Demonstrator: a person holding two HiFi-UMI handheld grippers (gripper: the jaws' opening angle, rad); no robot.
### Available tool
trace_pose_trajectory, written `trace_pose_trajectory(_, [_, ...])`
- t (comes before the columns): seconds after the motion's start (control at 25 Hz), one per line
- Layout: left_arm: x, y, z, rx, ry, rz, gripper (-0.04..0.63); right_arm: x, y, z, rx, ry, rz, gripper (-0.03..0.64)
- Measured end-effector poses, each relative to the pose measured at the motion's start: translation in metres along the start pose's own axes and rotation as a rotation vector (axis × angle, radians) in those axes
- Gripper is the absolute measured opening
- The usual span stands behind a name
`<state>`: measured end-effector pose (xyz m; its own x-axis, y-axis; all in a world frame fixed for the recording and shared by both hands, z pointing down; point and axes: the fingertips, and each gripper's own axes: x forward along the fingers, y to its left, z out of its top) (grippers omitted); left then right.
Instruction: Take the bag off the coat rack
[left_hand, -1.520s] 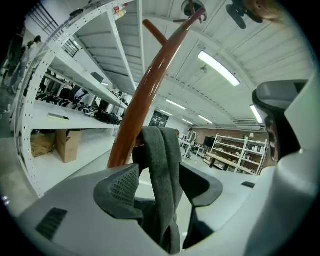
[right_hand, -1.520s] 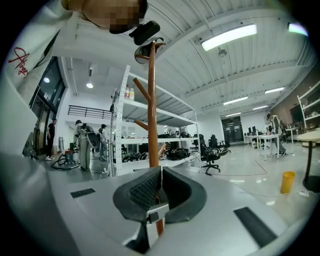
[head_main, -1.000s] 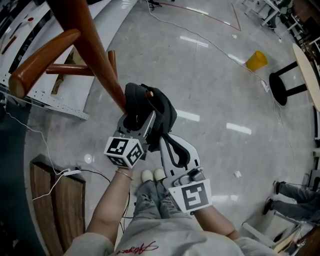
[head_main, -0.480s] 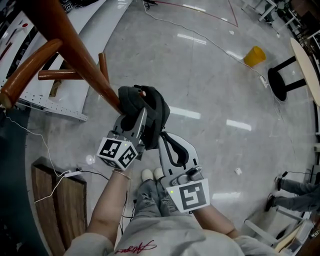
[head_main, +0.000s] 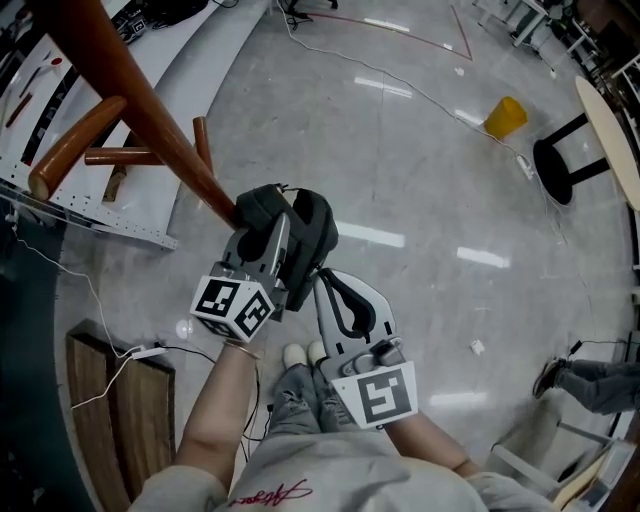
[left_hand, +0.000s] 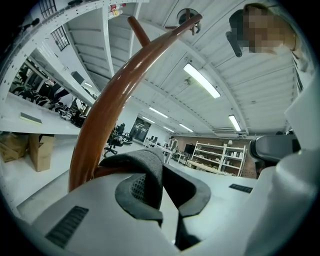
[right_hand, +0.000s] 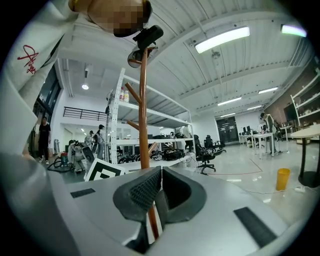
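A dark grey bag (head_main: 312, 226) hangs on a peg of the brown wooden coat rack (head_main: 150, 120) and bunches at the pole. My left gripper (head_main: 276, 232) has its jaws closing on the bag's grey strap (left_hand: 146, 167), and the pads press on the fabric. The curved rack arm (left_hand: 100, 125) rises just behind the strap. My right gripper (head_main: 325, 285) sits to the right of the left one, just below the bag. It is shut with nothing between its pads (right_hand: 150, 187), and the rack pole (right_hand: 144, 100) stands beyond them.
A yellow cup (head_main: 503, 117) and a black stool (head_main: 558, 165) stand on the glossy floor at the far right, beside a table edge (head_main: 606, 120). A white shelf unit (head_main: 95, 205) lies at the left, and a wooden pallet (head_main: 115, 400) with cables below it. Someone's legs (head_main: 590, 382) show at the right edge.
My left gripper's jaws, wide apart around the bag a second ago, have come together on its strap. The bag has bunched and shifted slightly. The right gripper has barely moved.
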<state>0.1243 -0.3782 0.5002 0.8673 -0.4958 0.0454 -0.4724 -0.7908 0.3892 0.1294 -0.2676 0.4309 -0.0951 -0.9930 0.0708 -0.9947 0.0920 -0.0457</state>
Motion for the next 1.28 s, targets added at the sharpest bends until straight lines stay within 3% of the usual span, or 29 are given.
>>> trace_pose_trajectory(0.52, [-0.006,-0.074,0.056,0.076,-0.067,-0.073,0.038,-0.022,-0.024,0.031,0.000,-0.053,-0.042,0.020])
trace_pose_trajectory(0.96, [-0.029,-0.152,0.136,0.193,-0.184,-0.176,0.038,-0.041,-0.017,0.098,-0.035,-0.207,-0.017,0.020])
trace_pose_trajectory(1.28, [-0.056,-0.189,0.186,0.278,-0.245,-0.169,0.038,-0.066,-0.008,0.156,-0.034,-0.320,0.008,0.020])
